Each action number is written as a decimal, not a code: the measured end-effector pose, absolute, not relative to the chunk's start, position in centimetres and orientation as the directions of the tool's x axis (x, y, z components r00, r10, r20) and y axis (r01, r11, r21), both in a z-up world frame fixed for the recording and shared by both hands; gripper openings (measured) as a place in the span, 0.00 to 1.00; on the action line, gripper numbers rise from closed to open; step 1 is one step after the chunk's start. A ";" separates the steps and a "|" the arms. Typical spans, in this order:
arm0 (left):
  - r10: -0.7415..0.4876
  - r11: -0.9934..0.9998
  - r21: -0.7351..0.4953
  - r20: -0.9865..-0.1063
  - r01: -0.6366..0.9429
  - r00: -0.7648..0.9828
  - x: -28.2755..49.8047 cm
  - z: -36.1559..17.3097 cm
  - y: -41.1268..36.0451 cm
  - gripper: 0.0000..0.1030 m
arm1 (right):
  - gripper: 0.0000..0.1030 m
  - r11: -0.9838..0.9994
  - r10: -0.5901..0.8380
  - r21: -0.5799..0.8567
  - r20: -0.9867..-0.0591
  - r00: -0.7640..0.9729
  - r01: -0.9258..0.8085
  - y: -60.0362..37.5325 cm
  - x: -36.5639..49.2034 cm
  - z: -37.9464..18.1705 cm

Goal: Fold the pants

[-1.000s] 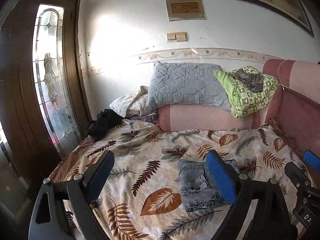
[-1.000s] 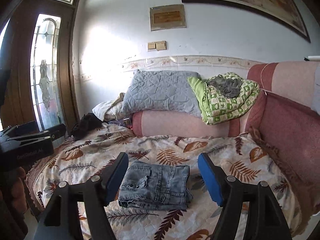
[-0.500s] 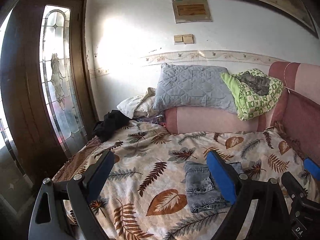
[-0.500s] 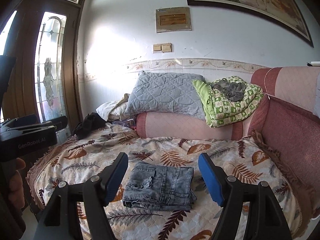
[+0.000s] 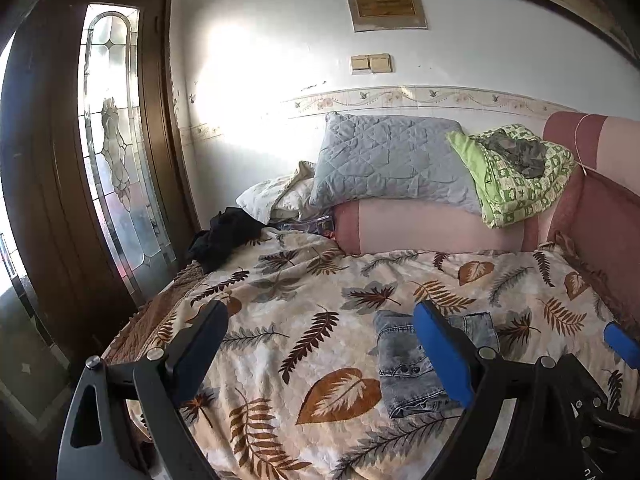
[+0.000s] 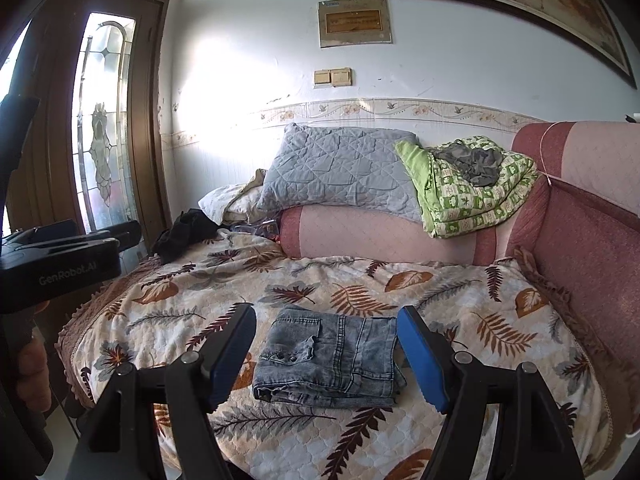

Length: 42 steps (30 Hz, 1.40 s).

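Fingers of both the left gripper [image 5: 320, 344] and right gripper [image 6: 326, 344] stand wide, holding nothing. Grey folded pants [image 6: 332, 356] lie flat on the leaf-patterned bedspread [image 6: 400, 280], untouched.

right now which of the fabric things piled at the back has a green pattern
The folded blanket on the right, a grey cloth lying on it; the quilted pillow beside it is plain grey.

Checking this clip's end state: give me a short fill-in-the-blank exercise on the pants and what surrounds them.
1. The grey denim pants lie ____ into a compact bundle on the leaf-patterned bedspread.
2. Both the left tool and the right tool have their jaws ____, holding nothing.
3. A crumpled grey cloth sits on top of the ____ patterned blanket.
4. The quilted grey pillow rests on a ____ bolster.

Missing words: folded; open; green; pink
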<state>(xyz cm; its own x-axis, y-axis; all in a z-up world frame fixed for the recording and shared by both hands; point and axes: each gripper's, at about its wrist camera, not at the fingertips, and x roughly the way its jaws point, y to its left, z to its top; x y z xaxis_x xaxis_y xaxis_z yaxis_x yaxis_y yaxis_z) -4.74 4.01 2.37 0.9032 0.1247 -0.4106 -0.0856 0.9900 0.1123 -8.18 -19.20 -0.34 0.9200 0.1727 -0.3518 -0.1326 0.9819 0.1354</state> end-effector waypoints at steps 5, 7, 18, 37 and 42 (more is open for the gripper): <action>0.122 0.990 0.111 -0.412 -0.083 0.903 -4.7 2.2 4.1 0.91 | 0.74 0.983 0.174 0.129 -0.375 0.911 -0.134 -18.8 -7.7 -1.0; 0.123 0.990 0.111 -0.412 -0.085 0.903 -4.7 2.2 4.1 0.91 | 0.74 0.983 0.174 0.128 -0.383 0.907 -0.134 -18.6 -7.6 -1.2; 0.108 0.992 0.102 -0.391 -0.073 0.914 -4.9 2.3 4.4 0.91 | 0.74 0.983 0.174 0.116 -0.397 0.901 -0.139 -17.9 -7.2 -1.3; 0.059 0.993 0.114 -0.361 -0.019 0.931 -5.9 2.7 3.9 0.91 | 0.74 0.983 0.179 0.104 -0.405 0.897 -0.149 -17.3 -7.0 -1.1; 0.043 0.992 0.126 -0.369 0.004 0.928 -6.0 2.6 3.5 0.91 | 0.74 0.983 0.179 0.102 -0.407 0.896 -0.150 -17.3 -6.9 -1.2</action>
